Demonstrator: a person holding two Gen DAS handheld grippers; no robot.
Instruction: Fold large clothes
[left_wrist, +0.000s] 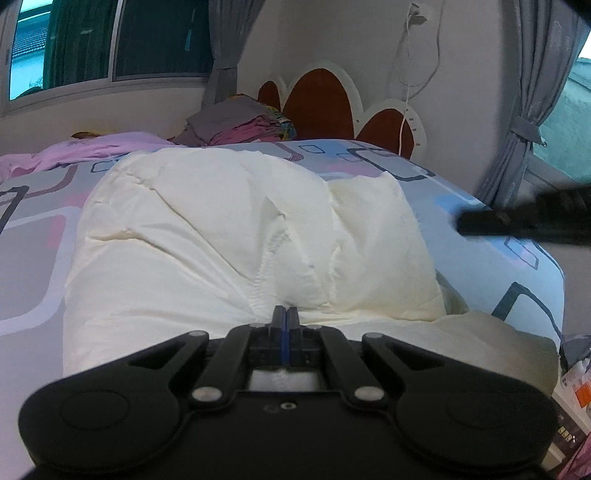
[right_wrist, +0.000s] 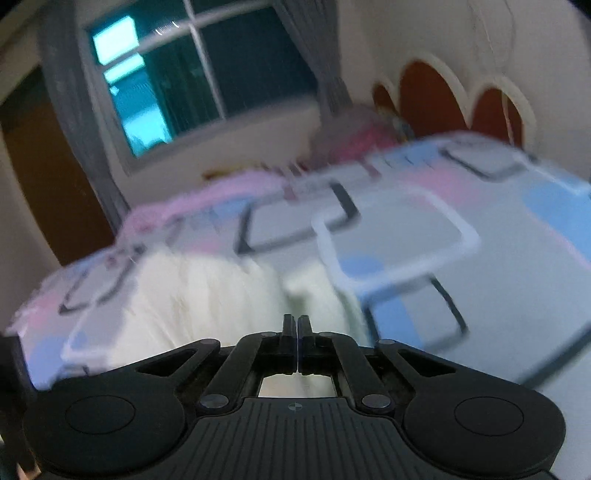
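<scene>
Lying on the bed (left_wrist: 480, 258), cream garment (left_wrist: 207, 229); both hand-held grippers pressed together, left (left_wrist: 285, 314), right (right_wrist: 296, 325).

No legible text, label, brand, number or sign appears in either wrist view; the packaging (left_wrist: 574, 391) at the left wrist view's right edge is too blurred to read.

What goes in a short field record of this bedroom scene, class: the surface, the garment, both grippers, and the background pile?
surface: bed with a patterned blue, grey and pink sheet
garment: cream padded garment lying bunched on the sheet
left gripper: shut, tips at the garment's near edge; grip on the cloth unclear
right gripper: shut, view blurred; grip unclear
background: folded clothes pile by the headboard
</scene>
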